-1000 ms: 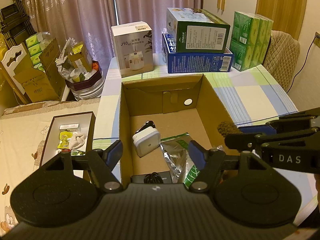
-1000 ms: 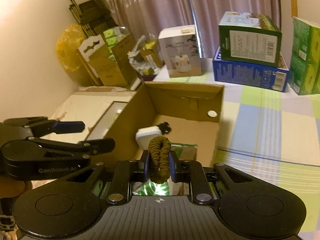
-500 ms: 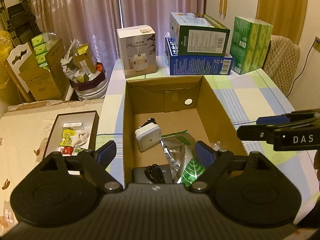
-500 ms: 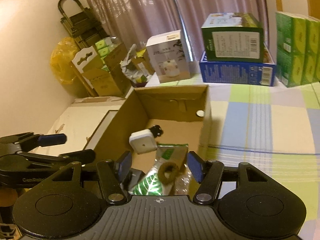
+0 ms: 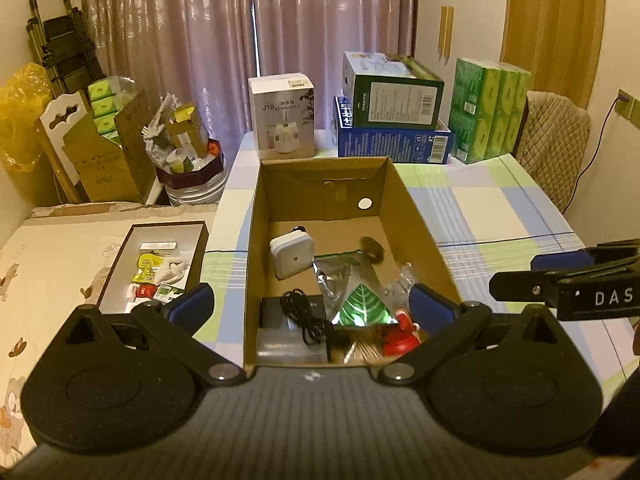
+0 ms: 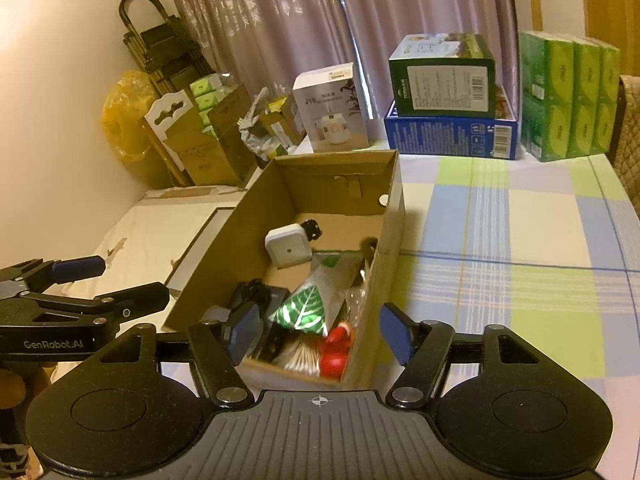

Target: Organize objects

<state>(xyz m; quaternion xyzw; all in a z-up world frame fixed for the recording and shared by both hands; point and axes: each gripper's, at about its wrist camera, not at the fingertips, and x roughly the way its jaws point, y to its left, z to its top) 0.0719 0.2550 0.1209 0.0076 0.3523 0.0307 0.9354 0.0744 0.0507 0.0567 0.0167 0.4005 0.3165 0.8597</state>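
Both the left hand-held gripper (image 5: pixel 311 308) and the right hand-held gripper (image 6: pixel 318 334) hover spread wide and empty over the near end of the box (image 5: pixel 416 224) on the table (image 6: pixel 520 232). The hair tie (image 5: pixel 372 249) lies inside the box by its right wall, beside the foil pouch (image 5: pixel 352 292) and the white adapter (image 5: pixel 291 256). It looks light, soft and springy, best pinched across its band.

- Mauve floor-length curtains (image 5: pixel 248 40) hung across the far wall.
- A pale checked tablecloth (image 5: pixel 480 216) covered the table.
- A quilted beige chair (image 5: pixel 556 140) stood far right.
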